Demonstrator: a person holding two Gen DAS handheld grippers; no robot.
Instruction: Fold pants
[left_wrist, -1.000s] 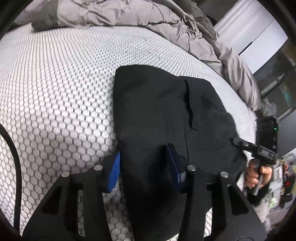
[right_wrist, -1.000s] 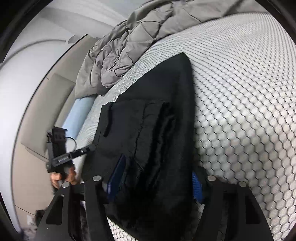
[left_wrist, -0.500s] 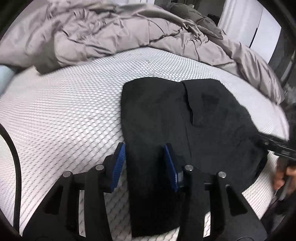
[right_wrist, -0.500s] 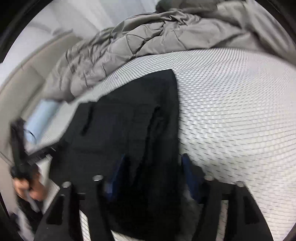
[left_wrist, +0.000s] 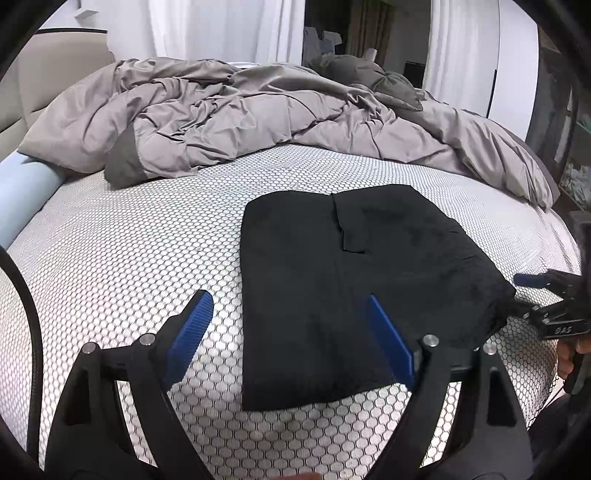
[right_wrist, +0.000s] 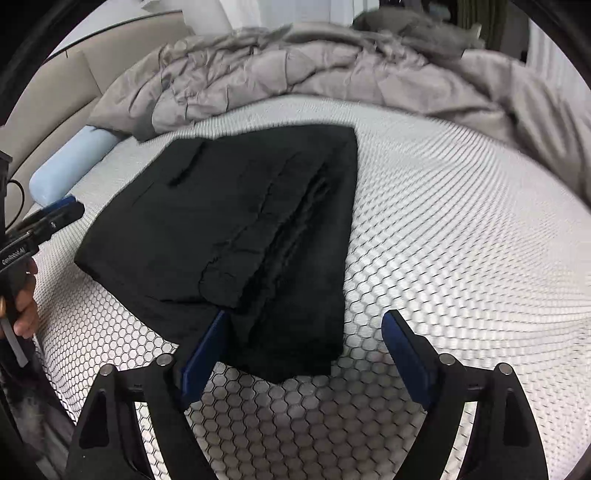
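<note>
The black pants (left_wrist: 354, 280) lie folded into a flat rectangle on the white honeycomb-patterned mattress (left_wrist: 129, 251). In the right wrist view the pants (right_wrist: 236, 229) show stacked layers along the right side. My left gripper (left_wrist: 291, 332) is open and empty, held just above the near edge of the pants. My right gripper (right_wrist: 306, 343) is open and empty, its blue pads on either side of the near corner of the fold, apart from the cloth. The right gripper also shows at the right edge of the left wrist view (left_wrist: 546, 295).
A rumpled grey duvet (left_wrist: 258, 114) covers the far side of the bed. A light blue bolster (right_wrist: 70, 166) lies at the left by the beige headboard (right_wrist: 74, 81). The mattress (right_wrist: 461, 258) drops off at the near edge.
Both grippers have opened wide, let go of the pants and pulled back and up. The pants now lie flat on the mattress.
</note>
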